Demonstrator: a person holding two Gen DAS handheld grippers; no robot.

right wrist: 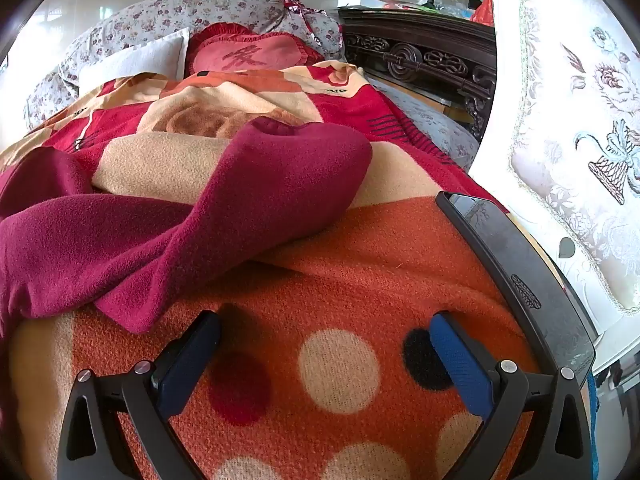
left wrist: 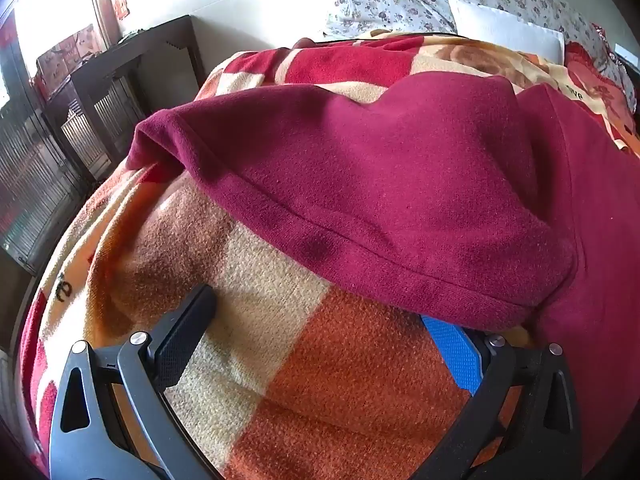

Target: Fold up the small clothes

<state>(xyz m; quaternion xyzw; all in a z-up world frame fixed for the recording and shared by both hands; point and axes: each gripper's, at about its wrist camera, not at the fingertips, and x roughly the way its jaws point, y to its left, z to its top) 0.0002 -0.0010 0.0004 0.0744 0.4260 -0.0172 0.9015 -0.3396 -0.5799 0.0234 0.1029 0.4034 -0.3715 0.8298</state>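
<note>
- Right now the dark red fleece garment [left wrist: 400, 184] lies spread on the orange, cream and red patterned blanket [left wrist: 304, 380] that covers the bed.
- From the left wrist view, its stitched hem runs from far left to near right, and a fold of the cloth hangs over the tip of the blue right finger [left wrist: 452, 354].
- Left gripper [left wrist: 320, 320] is spread wide, its 2 fingers well apart; the black left finger rests on bare blanket, and nothing is pinched between them.
- From the right wrist view, the same garment [right wrist: 224, 216] sits left of centre, with 1 sleeve reaching toward the far side, its open cuff facing up.
- Right gripper [right wrist: 324, 332] is also wide apart and holds nothing; both blue pads hover low over the spotted part of the blanket [right wrist: 360, 280], just near of the garment's edge.
- A black smartphone [right wrist: 516, 264] lies on the blanket at the right, just beside the right finger.
- Far off sit a red ruffled cushion [right wrist: 248, 54], a white pillow [right wrist: 136, 60] and floral bedding [right wrist: 160, 12].
- A white embroidered chair back [right wrist: 572, 120] stands at the right edge.
</note>
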